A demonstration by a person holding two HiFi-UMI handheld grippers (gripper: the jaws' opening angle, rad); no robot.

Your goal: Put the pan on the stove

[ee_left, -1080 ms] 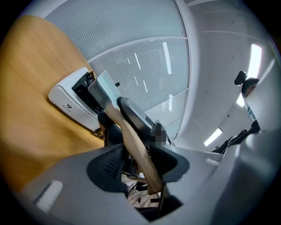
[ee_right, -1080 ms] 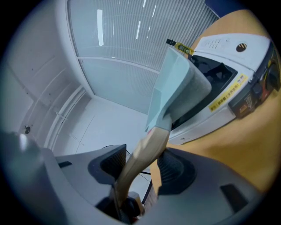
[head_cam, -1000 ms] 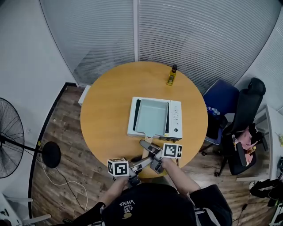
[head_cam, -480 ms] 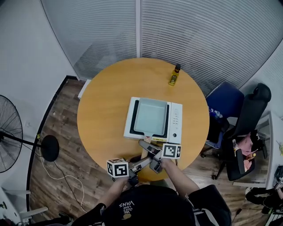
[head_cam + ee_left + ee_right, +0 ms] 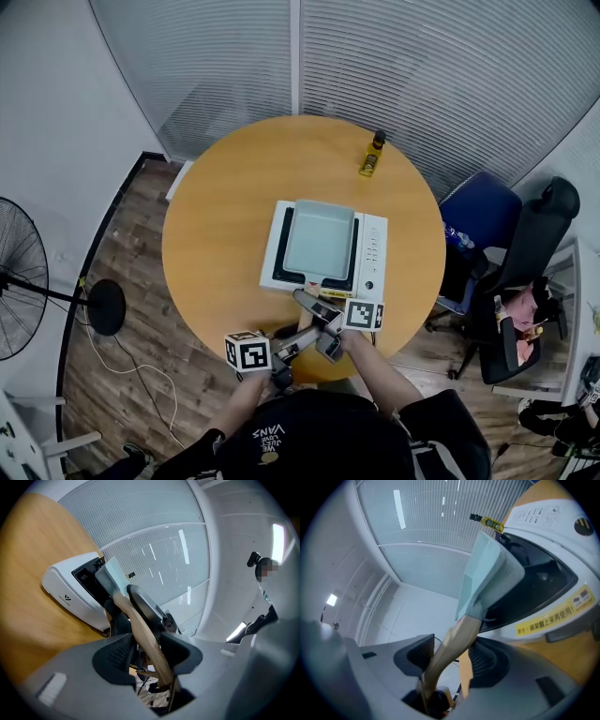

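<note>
A pale green square pan [image 5: 320,239] with a wooden handle [image 5: 312,298] is over the black top of the white stove [image 5: 373,251] in the middle of the round table. Both grippers grip that handle at the table's near edge. My left gripper [image 5: 298,339] comes in from the lower left and is shut on the handle [image 5: 146,637]. My right gripper [image 5: 311,306] holds it closer to the pan, jaws shut on the handle [image 5: 452,646]. In the right gripper view the pan [image 5: 487,573] looks tilted just above the stove [image 5: 543,585]. Whether the pan rests on it is unclear.
A small yellow bottle [image 5: 369,159] stands at the table's far right edge. The wooden table [image 5: 225,234] is round. A blue chair [image 5: 478,216] and a black chair [image 5: 530,272] stand to the right. A fan [image 5: 23,277] is on the floor at the left.
Both grippers and the pan have shifted a little forward and down over the stove. The grips on the handle look the same.
</note>
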